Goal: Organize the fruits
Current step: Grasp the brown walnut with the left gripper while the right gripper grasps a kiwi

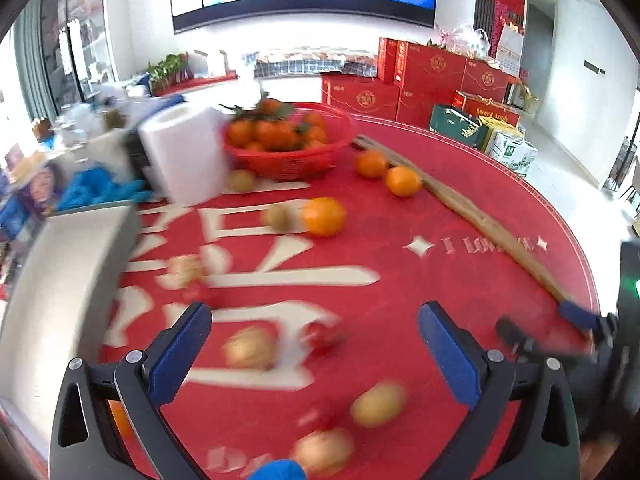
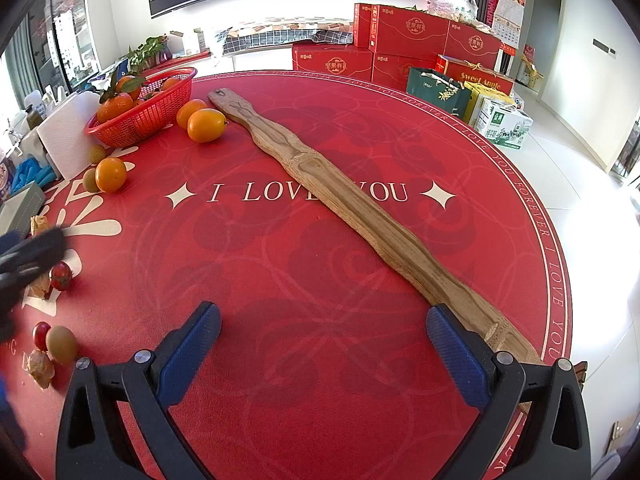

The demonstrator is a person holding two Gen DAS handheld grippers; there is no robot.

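Both grippers hover over the red tabletop (image 2: 320, 280) with fingers spread wide and nothing between them. The left gripper (image 1: 316, 356) hangs above blurred small fruits, near a cherry tomato (image 1: 320, 336). The right gripper (image 2: 324, 356) sits beside a long wooden board (image 2: 360, 208). Loose oranges (image 2: 206, 125) lie just beside the red basket (image 2: 148, 116) of tangerines.

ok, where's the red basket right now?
Right wrist view: the red basket sits far left on the table, holding oranges, between the paper towel roll and two loose oranges.
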